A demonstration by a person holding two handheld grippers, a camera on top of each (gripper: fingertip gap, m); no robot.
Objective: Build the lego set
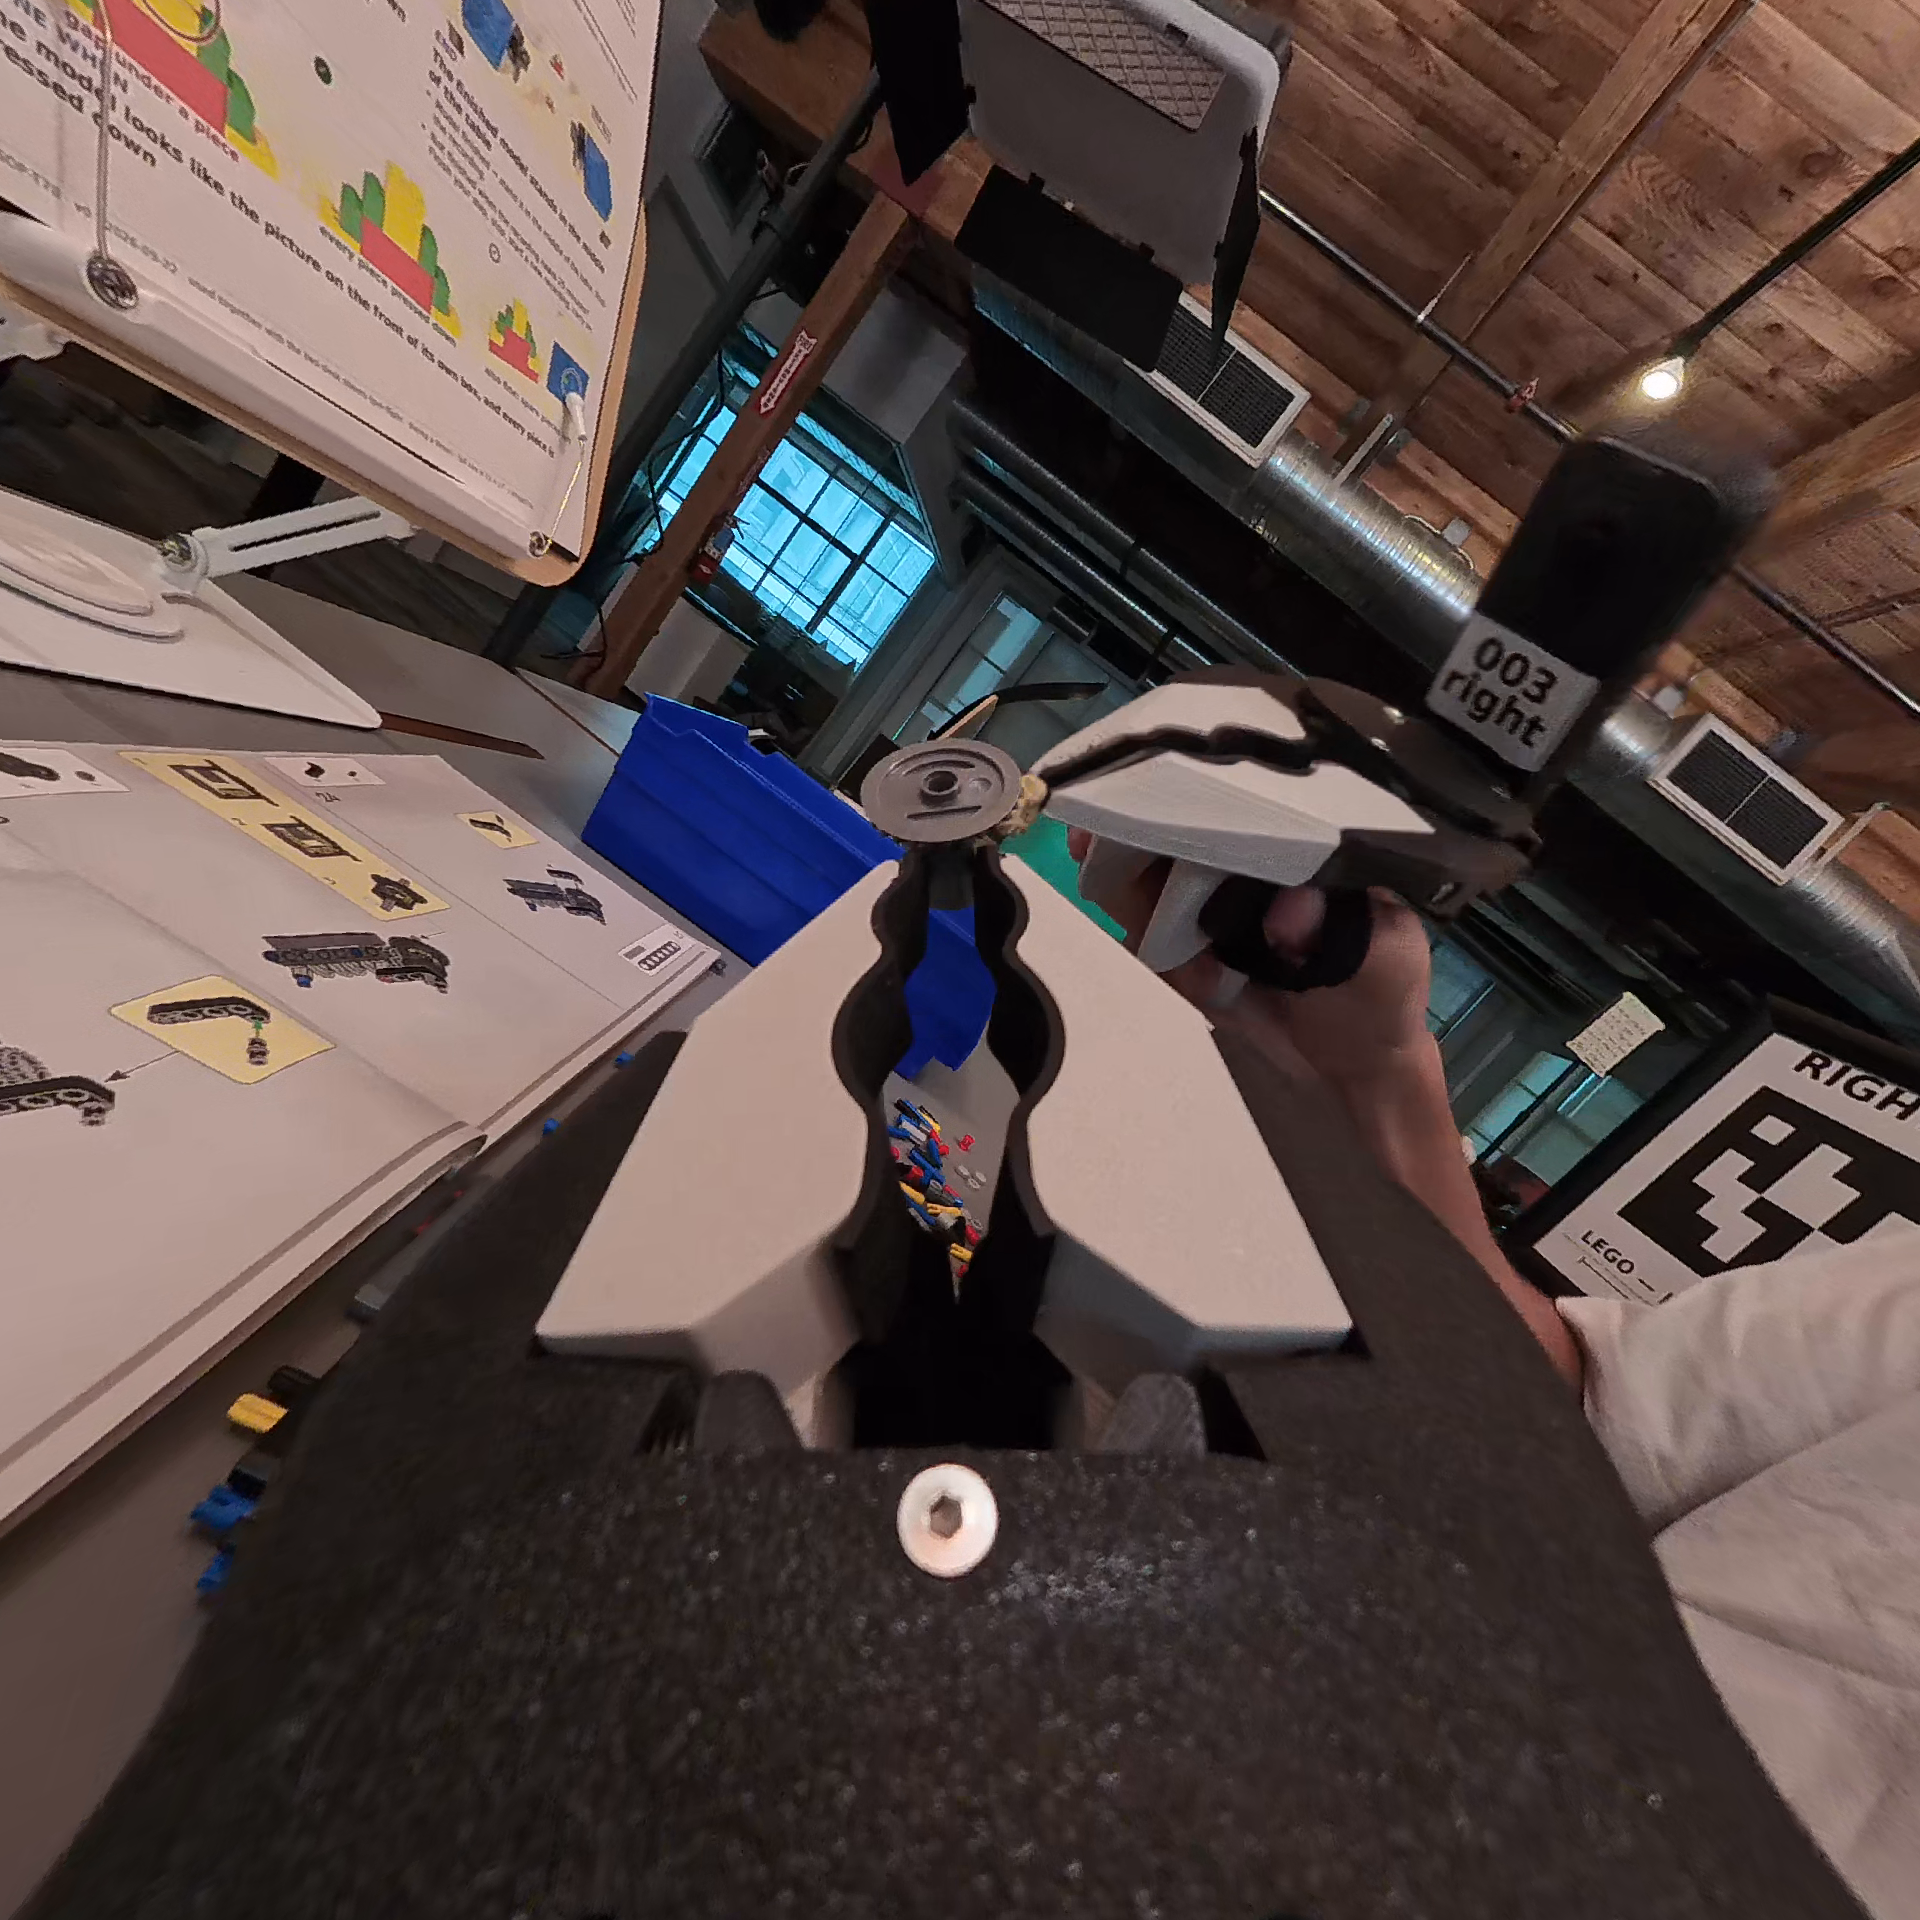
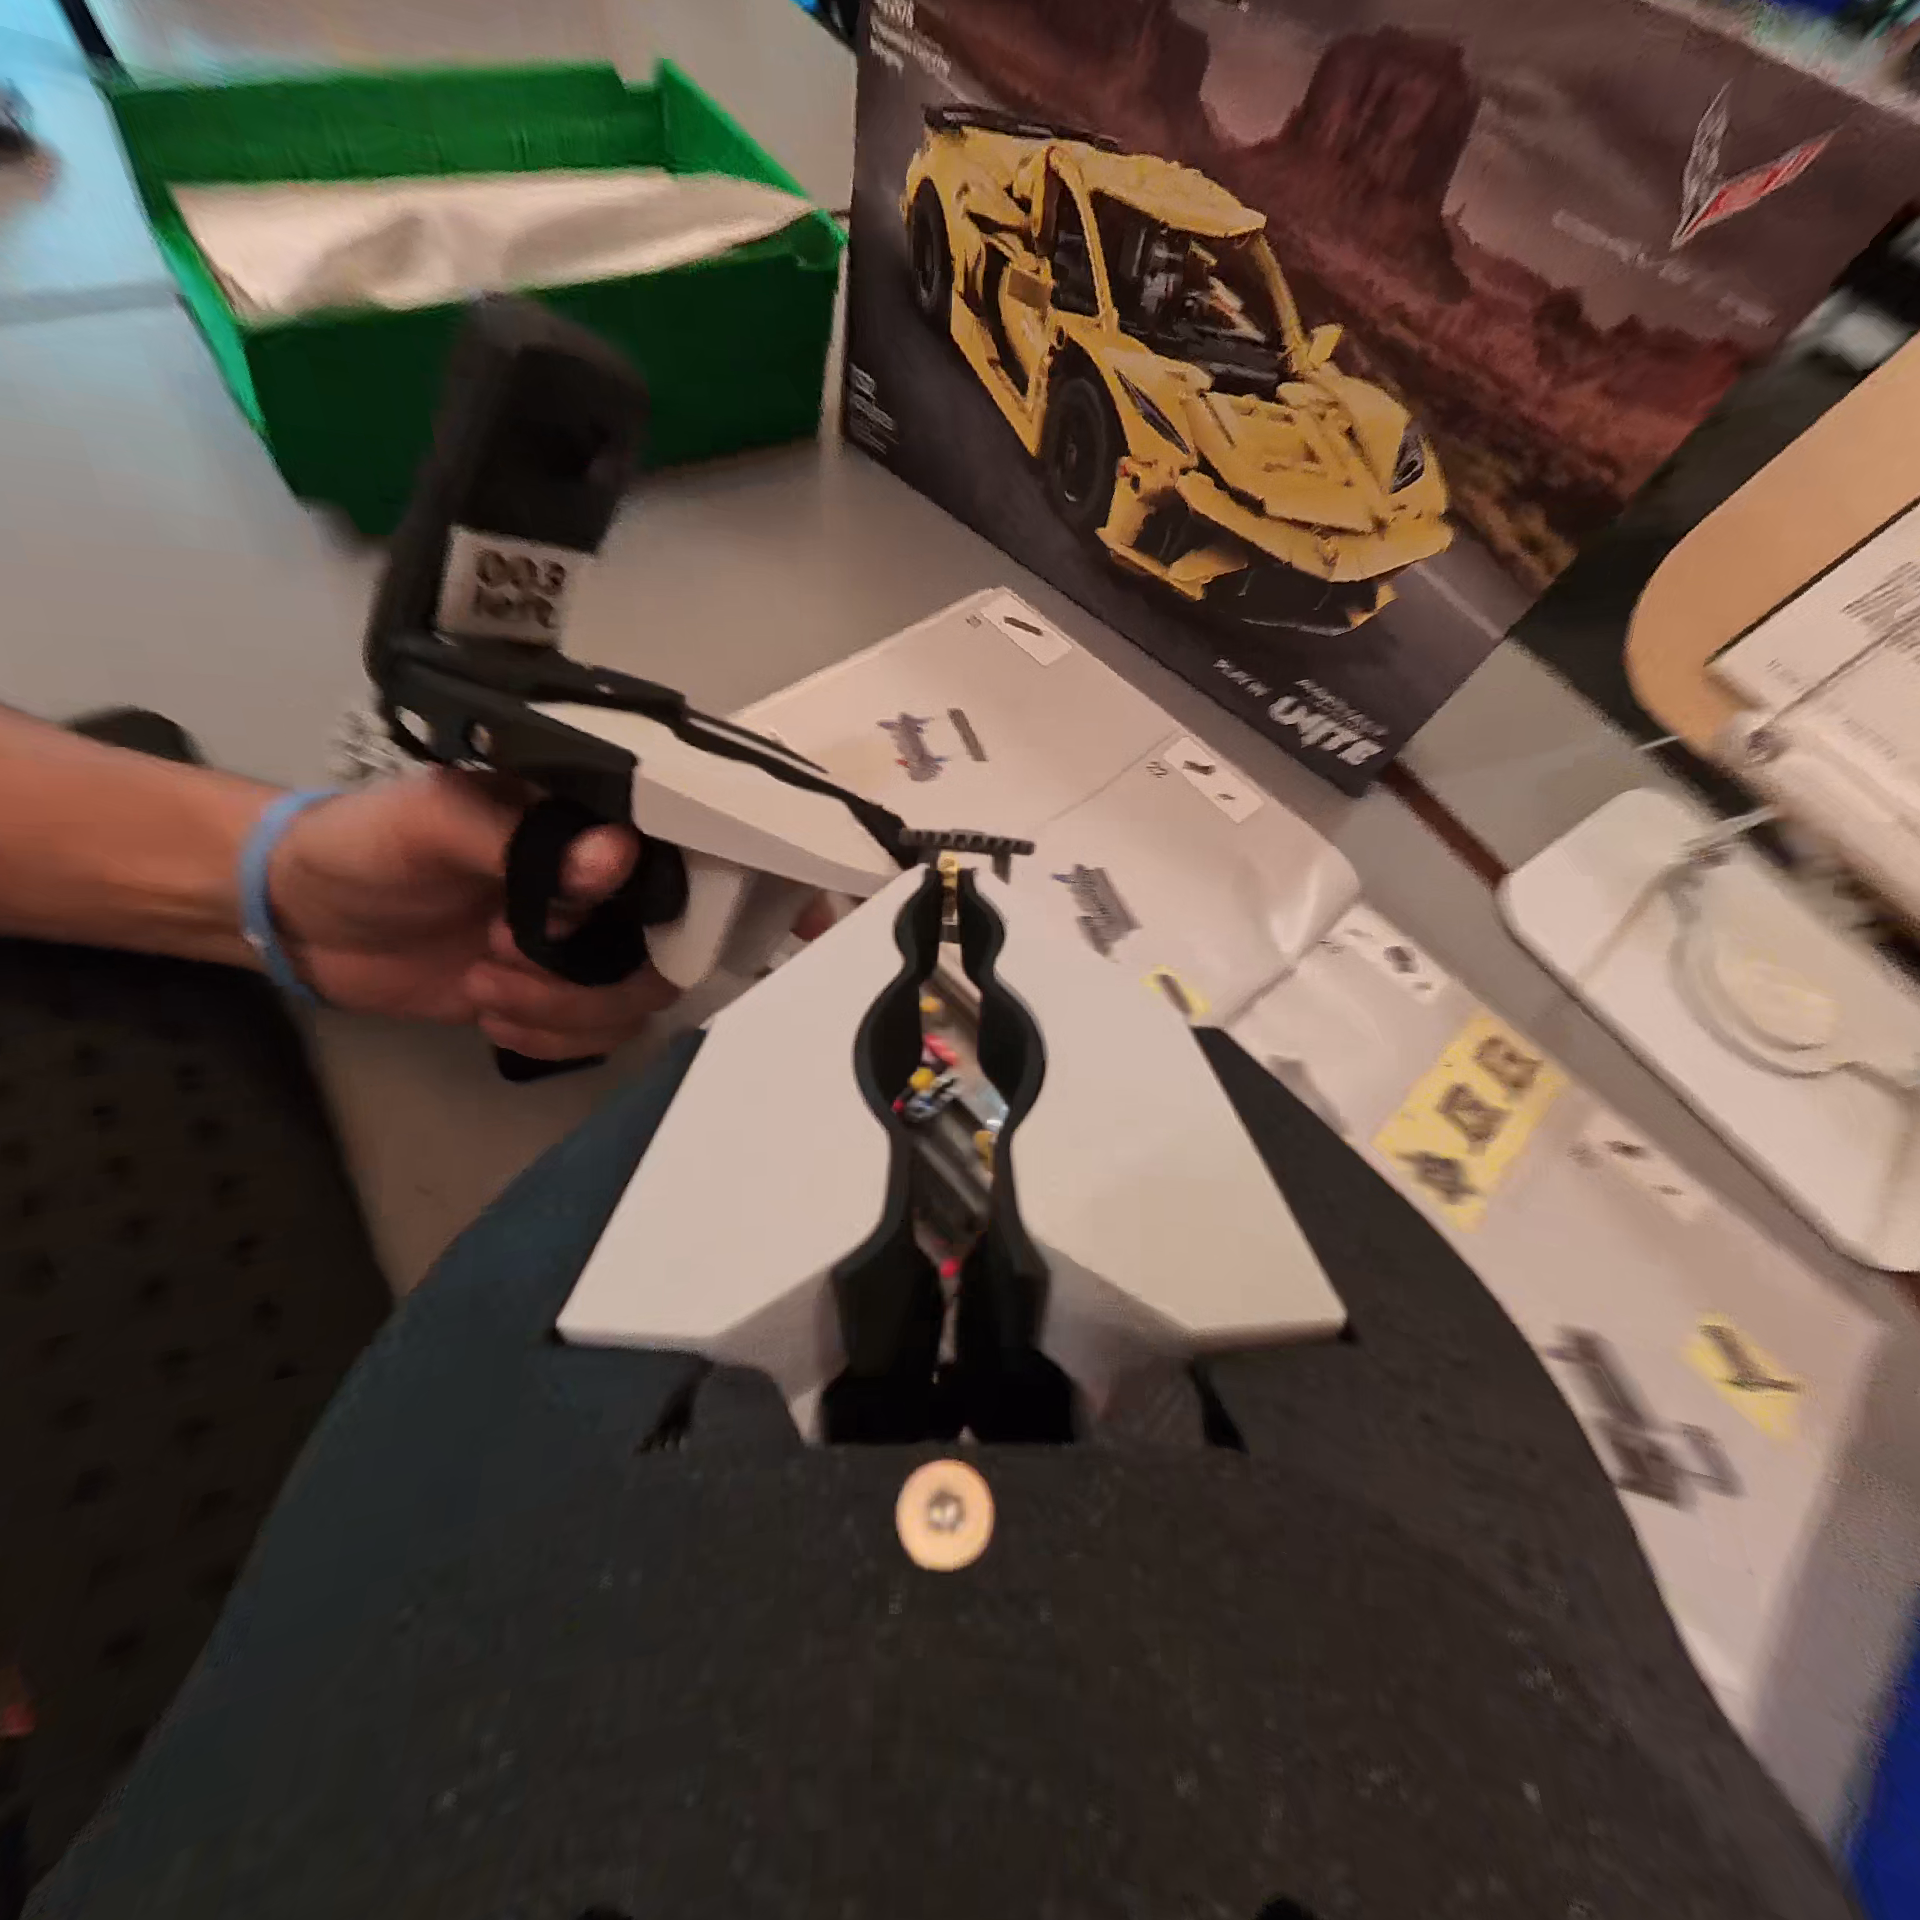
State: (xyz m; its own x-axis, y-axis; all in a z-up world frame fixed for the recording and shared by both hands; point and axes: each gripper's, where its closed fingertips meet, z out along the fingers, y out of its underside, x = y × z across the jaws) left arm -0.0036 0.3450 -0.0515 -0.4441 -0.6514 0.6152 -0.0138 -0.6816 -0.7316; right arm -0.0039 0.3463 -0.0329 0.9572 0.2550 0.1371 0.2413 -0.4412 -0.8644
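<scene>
Grey tabletop (image 2: 675,561) carries an open manual (image 1: 312,1039), a blue bin (image 1: 748,821), a green bin (image 2: 499,343) and the set's box (image 2: 1299,343) showing a yellow car. Held up over it, the left gripper (image 1: 940,862) has its jaws clamped on the stem of a dark grey disc (image 1: 940,790). The right gripper (image 2: 948,883) is clamped on a small tan pin (image 2: 949,868), which meets the disc's edge. Loose pieces (image 1: 925,1174) lie on the table below.

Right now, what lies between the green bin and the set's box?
Only bare grey table shows between the green bin and the box, seen in the right wrist view.
</scene>
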